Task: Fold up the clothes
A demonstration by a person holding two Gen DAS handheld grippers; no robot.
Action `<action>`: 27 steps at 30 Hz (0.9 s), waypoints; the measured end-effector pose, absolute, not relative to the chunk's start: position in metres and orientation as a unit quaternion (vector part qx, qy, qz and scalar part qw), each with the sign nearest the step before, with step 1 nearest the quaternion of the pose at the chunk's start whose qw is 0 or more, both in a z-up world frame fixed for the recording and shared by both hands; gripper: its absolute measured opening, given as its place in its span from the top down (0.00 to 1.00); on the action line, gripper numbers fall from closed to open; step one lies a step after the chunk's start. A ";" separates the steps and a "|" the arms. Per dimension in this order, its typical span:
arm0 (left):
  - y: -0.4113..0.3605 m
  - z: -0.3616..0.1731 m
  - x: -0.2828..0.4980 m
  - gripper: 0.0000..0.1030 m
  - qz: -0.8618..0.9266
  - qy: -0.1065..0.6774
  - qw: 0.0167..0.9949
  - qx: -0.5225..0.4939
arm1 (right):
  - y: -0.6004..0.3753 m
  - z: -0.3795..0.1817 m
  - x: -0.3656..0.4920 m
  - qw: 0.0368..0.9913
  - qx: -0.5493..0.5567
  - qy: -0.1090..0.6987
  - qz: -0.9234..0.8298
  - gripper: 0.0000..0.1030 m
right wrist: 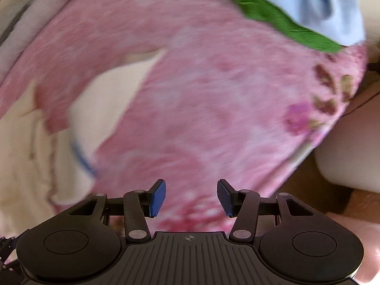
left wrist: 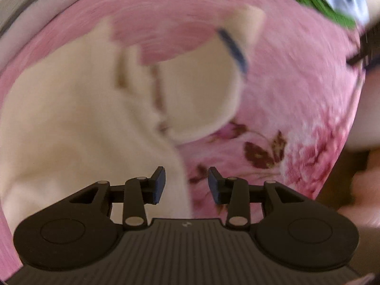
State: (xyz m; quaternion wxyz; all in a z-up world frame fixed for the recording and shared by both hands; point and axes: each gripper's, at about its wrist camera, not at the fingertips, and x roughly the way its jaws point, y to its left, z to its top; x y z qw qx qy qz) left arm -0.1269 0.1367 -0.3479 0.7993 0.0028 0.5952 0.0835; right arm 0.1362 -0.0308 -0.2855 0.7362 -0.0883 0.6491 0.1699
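A cream garment [left wrist: 78, 118] with a thin blue stripe at one edge lies crumpled on a pink flowered blanket [left wrist: 285, 95]. My left gripper [left wrist: 187, 185] hangs above the garment's right edge, pointing down, its jaws apart with nothing between them. In the right wrist view the same cream garment [right wrist: 104, 99] lies at the left, blurred. My right gripper [right wrist: 191, 197] stands open over bare pink blanket [right wrist: 213, 95] to the right of the garment, nothing between its blue pads.
A green cloth [right wrist: 268, 16] and a light blue cloth [right wrist: 320, 2] lie heaped at the blanket's far right corner. The blanket's edge drops off at the right onto a brown floor [right wrist: 306, 178]. A white object [right wrist: 351, 147] stands beside it.
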 end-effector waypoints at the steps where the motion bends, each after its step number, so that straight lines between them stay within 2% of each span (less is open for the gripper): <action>1: 0.126 -0.355 -0.120 0.66 0.081 0.597 0.798 0.030 | -0.040 -0.287 0.145 0.737 -0.090 0.650 0.163 0.50; 10: 0.066 -0.430 -0.075 0.60 0.058 0.587 0.751 0.298 | -0.076 -0.302 0.183 0.730 -0.080 0.661 0.155 0.50; 11: 0.064 -0.435 -0.074 0.62 0.048 0.583 0.748 0.313 | -0.076 -0.303 0.185 0.729 -0.079 0.662 0.156 0.50; 12: 0.065 -0.434 -0.073 0.79 0.040 0.582 0.752 0.307 | -0.076 -0.304 0.187 0.727 -0.078 0.664 0.156 0.50; 13: 0.067 -0.433 -0.071 0.87 0.032 0.582 0.756 0.299 | -0.075 -0.305 0.188 0.726 -0.078 0.665 0.155 0.50; 15: 0.081 -0.419 -0.067 0.90 0.052 0.578 0.775 0.252 | -0.073 -0.306 0.191 0.726 -0.077 0.666 0.155 0.50; 18: 0.115 -0.375 -0.066 0.91 0.108 0.545 0.810 0.191 | -0.063 -0.304 0.194 0.727 -0.077 0.664 0.159 0.50; 21: 0.176 -0.303 -0.068 0.91 0.188 0.489 0.846 0.099 | -0.038 -0.295 0.190 0.731 -0.077 0.655 0.175 0.50; 25: 0.289 -0.193 -0.123 0.91 0.319 0.387 0.865 -0.011 | 0.006 -0.280 0.178 0.735 -0.077 0.641 0.209 0.50; 27: 0.352 -0.145 -0.179 0.91 0.394 0.334 0.855 -0.053 | 0.033 -0.273 0.165 0.734 -0.078 0.636 0.227 0.50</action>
